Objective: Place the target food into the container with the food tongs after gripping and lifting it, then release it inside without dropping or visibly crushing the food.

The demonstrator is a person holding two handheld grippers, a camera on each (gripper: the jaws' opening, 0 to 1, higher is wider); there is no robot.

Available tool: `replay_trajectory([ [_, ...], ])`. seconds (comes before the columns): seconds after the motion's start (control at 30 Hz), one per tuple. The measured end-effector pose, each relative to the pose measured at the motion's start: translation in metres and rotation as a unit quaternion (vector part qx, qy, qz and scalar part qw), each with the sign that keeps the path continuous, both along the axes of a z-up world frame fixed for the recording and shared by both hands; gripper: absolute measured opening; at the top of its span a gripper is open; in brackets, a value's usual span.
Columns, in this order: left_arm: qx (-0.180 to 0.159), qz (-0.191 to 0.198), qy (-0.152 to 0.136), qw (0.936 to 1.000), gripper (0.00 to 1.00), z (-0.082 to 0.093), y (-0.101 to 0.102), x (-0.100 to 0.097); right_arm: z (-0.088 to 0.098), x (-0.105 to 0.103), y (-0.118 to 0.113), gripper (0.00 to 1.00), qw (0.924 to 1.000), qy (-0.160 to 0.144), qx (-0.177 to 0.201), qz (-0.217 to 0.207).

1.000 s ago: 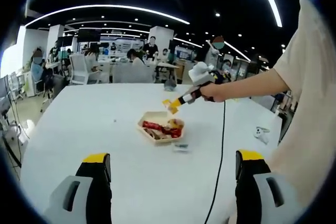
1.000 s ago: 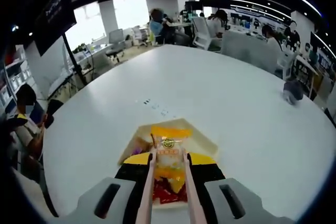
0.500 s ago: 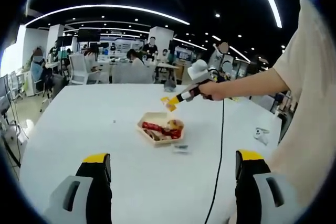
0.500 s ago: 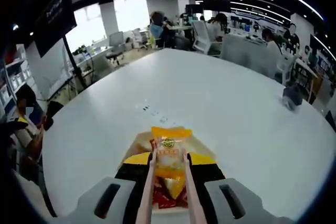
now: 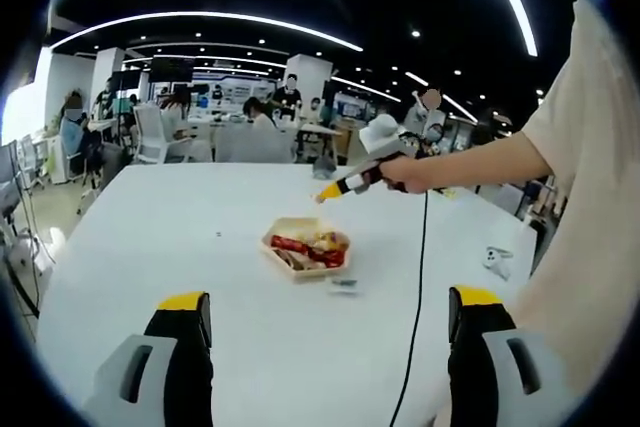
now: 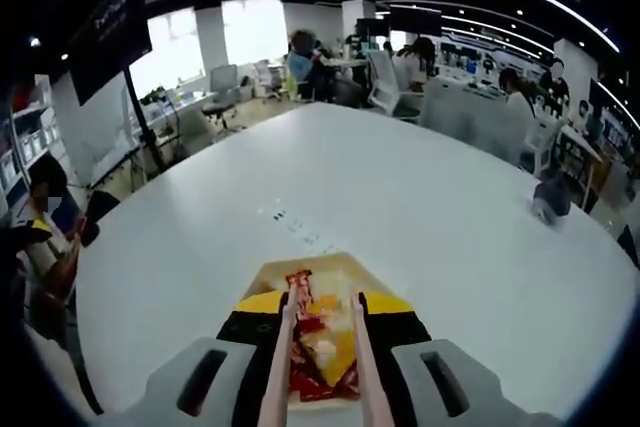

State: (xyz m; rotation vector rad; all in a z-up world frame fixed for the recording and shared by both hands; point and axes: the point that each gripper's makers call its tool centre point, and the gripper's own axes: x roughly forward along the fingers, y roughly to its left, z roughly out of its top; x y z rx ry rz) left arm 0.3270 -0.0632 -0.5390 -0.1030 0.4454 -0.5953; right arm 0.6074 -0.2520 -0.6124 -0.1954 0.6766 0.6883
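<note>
We note a broad white counter (image 5: 150, 247) with bare surface on every side of the container (image 5: 305, 247), which sits near its middle, well away from the counter's edges. A small packet (image 5: 343, 284) lies on the counter just beside the container, and a small white object (image 5: 497, 258) rests near the far right edge. A black cable (image 5: 417, 297) hangs from the right hand-held gripper (image 5: 330, 190) and trails across the counter toward us.

In the left gripper view, the left hand-held gripper (image 5: 330, 332) has its jaws spread wide apart, with nothing between them. The right hand-held gripper is raised above and just beyond the container, held in a person's hand (image 5: 405, 175).

In the right gripper view, the right hand-held gripper (image 6: 322, 347) clasps the food tongs (image 6: 283, 347); their tips stand slightly apart over the container (image 6: 300, 272). The wrapped food (image 6: 318, 342) lies inside the container, red and yellow packets together. We cannot tell whether the tong tips touch it.
</note>
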Motion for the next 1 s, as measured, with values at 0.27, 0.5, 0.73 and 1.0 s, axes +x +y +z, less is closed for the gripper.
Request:
replay_trajectory([
  [0.27,-0.003,-0.008,-0.001,1.0000,0.99,0.000,-0.005,-0.004,0.000,-0.017,-0.008,0.28,1.0000,-0.002,0.001,0.006],
  [0.5,-0.002,-0.016,0.001,0.9999,0.99,-0.002,-0.007,-0.008,-0.004,-0.036,-0.012,0.28,1.0000,0.003,0.001,0.006],
  [0.73,-0.002,-0.017,0.001,0.9998,0.99,-0.004,-0.008,-0.012,-0.007,-0.049,-0.011,0.28,0.9999,0.006,-0.002,0.012],
  [1.0,0.006,-0.024,0.009,0.9996,0.99,-0.013,-0.007,-0.017,-0.019,-0.076,-0.004,0.28,0.9997,0.021,0.000,0.016],
])
